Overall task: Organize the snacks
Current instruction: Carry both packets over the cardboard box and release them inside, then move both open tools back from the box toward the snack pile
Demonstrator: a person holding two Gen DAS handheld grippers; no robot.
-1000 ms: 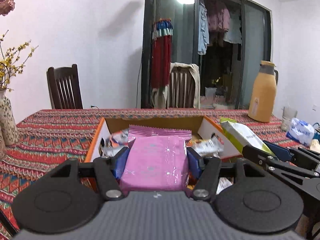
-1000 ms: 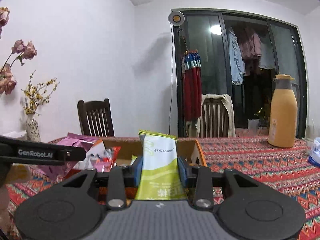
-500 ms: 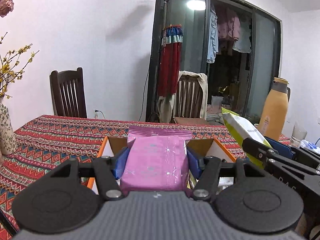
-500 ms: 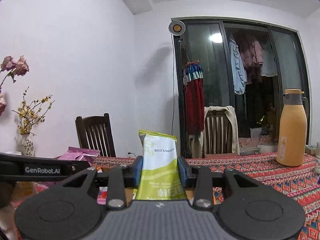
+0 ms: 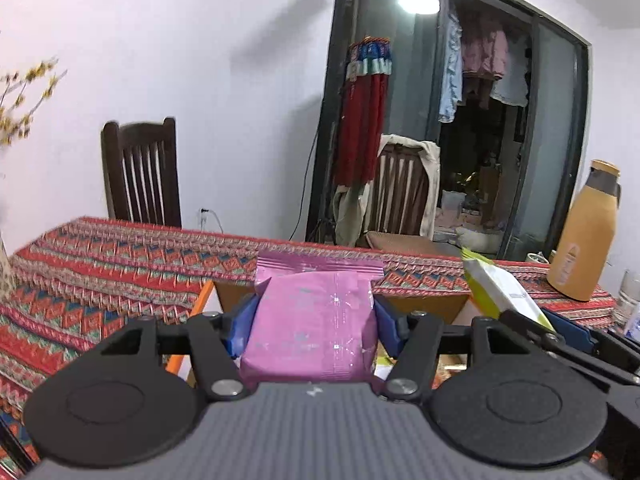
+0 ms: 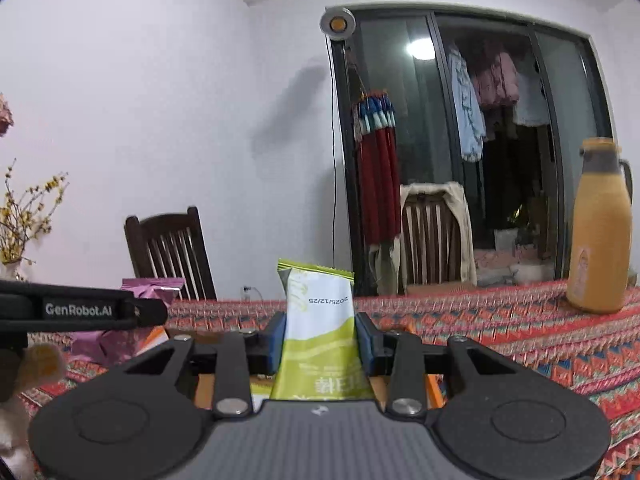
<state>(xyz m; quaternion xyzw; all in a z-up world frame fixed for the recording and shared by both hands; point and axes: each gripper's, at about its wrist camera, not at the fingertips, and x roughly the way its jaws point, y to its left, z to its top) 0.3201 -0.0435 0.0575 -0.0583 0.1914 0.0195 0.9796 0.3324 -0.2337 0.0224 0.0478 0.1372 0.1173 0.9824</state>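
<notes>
My left gripper [image 5: 314,320] is shut on a pink snack packet [image 5: 312,328], its blue pads pressing both sides. Behind the packet I see the far wall of an orange-edged cardboard box [image 5: 420,306]; what lies inside it is hidden. My right gripper [image 6: 322,340] is shut on a green and white snack packet [image 6: 320,320] that stands upright between the pads. In the left wrist view that green packet [image 5: 500,292] and the right gripper [image 5: 552,332] show at the right. The right wrist view has the left gripper [image 6: 152,312] and the pink packet [image 6: 152,286] at its left.
A patterned red tablecloth [image 5: 100,272] covers the table. An orange thermos [image 6: 598,232] stands at the right, a glass [image 5: 628,292] near it. A vase of yellow twigs [image 6: 24,220] is at the left. Two wooden chairs [image 5: 140,172] stand behind the table.
Both grippers have drawn back from the box with their packets still held. The box interior and its snacks have dropped out of sight; the far wall and the chairs sit higher in view.
</notes>
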